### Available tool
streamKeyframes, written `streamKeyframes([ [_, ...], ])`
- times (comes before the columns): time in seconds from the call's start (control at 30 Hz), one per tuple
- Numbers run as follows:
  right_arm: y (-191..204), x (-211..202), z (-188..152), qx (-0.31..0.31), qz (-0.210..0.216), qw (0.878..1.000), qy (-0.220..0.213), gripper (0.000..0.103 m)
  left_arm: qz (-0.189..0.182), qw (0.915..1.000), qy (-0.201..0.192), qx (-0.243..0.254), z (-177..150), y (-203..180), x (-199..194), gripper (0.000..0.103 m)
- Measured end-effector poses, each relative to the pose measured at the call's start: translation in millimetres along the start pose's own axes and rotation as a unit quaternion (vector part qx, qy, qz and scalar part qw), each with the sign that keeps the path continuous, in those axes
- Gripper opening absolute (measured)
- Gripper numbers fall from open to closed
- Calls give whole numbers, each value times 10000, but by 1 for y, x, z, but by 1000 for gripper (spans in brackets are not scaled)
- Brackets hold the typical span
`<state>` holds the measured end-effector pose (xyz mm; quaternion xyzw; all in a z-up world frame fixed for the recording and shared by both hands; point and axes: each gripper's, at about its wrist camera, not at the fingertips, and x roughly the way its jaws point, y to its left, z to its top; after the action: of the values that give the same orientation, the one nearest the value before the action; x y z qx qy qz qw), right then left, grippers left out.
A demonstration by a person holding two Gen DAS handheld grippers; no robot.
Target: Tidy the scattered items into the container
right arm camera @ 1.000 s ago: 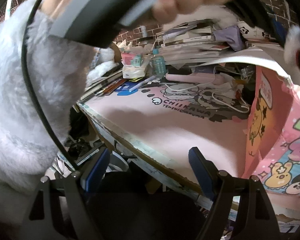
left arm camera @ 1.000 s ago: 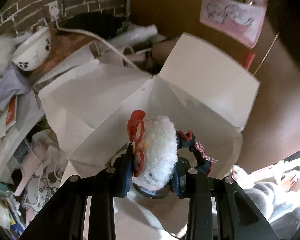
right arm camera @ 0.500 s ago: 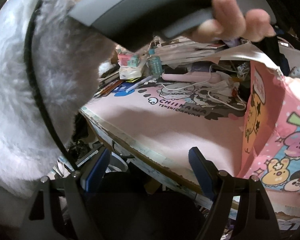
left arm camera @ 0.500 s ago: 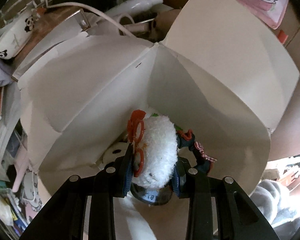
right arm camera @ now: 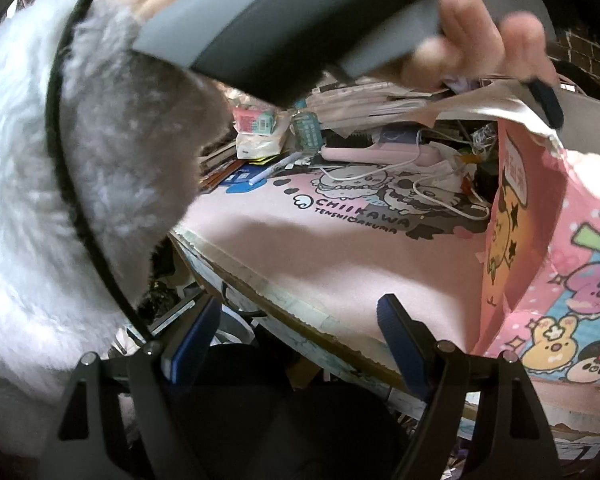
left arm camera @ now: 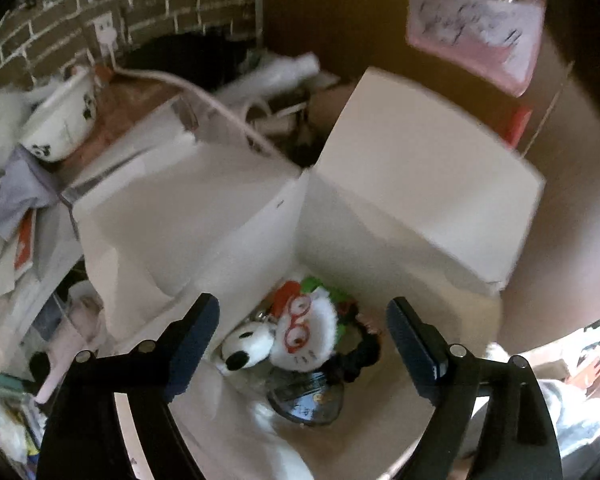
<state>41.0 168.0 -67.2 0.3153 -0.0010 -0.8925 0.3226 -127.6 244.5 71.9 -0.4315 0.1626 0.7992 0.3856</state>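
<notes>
My left gripper [left arm camera: 300,344] is open and empty above the open white box [left arm camera: 228,216]. A white plush with red glasses [left arm camera: 306,332] lies in the bottom of the box, next to a black-and-white dog plush [left arm camera: 246,350], a black scrunchie [left arm camera: 360,354] and a dark round item [left arm camera: 306,398]. My right gripper [right arm camera: 296,340] is open and empty over the front edge of the pink desk mat [right arm camera: 340,252]. The box's pink cartoon outside [right arm camera: 548,264] shows at the right of the right wrist view.
A panda bowl [left arm camera: 60,120] and a white cable [left arm camera: 204,100] lie behind the box, with papers at the left. In the right wrist view, a pink device [right arm camera: 380,154], a pen [right arm camera: 276,168], cables and stacked papers crowd the desk's back. A fluffy sleeve [right arm camera: 40,200] fills the left.
My left gripper opened and let go of the white plush, which dropped into the box. The gripper then rose away from the box. The right gripper stayed put.
</notes>
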Motion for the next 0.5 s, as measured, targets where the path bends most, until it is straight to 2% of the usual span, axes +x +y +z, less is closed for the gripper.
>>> streamKeyframes([
  [0.1,0,0,0,0,13,10000,-11,79,-359,9978,-526,-175,-8,-1,-22,84],
  [0.2,0,1,-1,16,49,10000,-3,79,-306,9914,-1160,-531,-18,8,-42,90],
  [0.3,0,4,-2,23,82,10000,23,79,207,9808,-1739,-859,-46,14,-74,91],
  [0.4,0,6,-2,32,113,9999,34,79,928,9700,-1955,-1108,-69,28,-91,98],
  [0.5,2,6,-1,45,128,9999,8,78,1509,9559,-2142,-1327,-97,41,-105,99],
])
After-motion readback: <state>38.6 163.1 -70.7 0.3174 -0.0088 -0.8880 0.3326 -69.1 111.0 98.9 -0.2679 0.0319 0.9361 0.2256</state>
